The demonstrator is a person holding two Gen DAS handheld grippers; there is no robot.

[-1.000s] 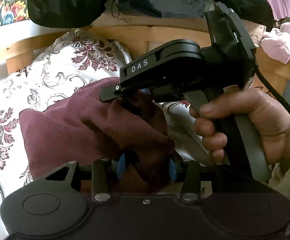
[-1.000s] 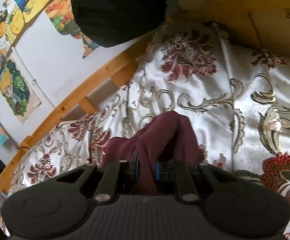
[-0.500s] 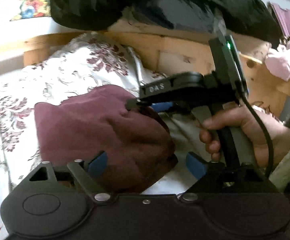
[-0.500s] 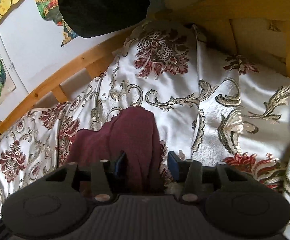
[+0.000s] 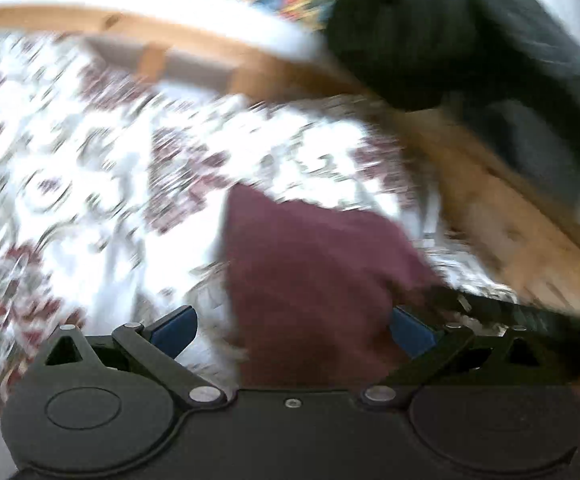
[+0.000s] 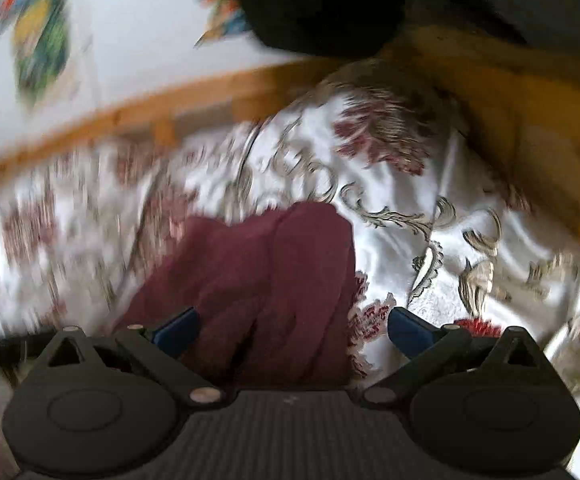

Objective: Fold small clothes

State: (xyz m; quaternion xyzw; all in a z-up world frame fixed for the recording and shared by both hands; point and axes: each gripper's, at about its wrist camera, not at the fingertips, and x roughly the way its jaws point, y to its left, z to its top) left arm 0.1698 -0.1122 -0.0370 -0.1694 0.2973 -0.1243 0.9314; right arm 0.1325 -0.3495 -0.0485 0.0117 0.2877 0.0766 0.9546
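A small maroon garment [image 5: 314, 276] lies folded on the floral bedspread [image 5: 90, 184]. My left gripper [image 5: 292, 330] is open, its blue pads wide apart, with the cloth lying loose between and below them. In the right wrist view the same maroon garment [image 6: 258, 276] lies flat, and my right gripper [image 6: 292, 330] is open over its near edge. Both views are blurred by motion. The other gripper's dark body [image 5: 530, 320] shows at the right edge of the left wrist view.
A wooden bed rail [image 5: 218, 52] runs along the far side, with a black jacket [image 5: 450, 28] draped over it. Colourful pictures [image 6: 42, 36] hang on the white wall. The bedspread [image 6: 450, 240] spreads right of the garment.
Both grippers opened fully and let go of the maroon garment, which now lies on the bed. Both cameras swung and pulled back; the right gripper left the centre of the left view.
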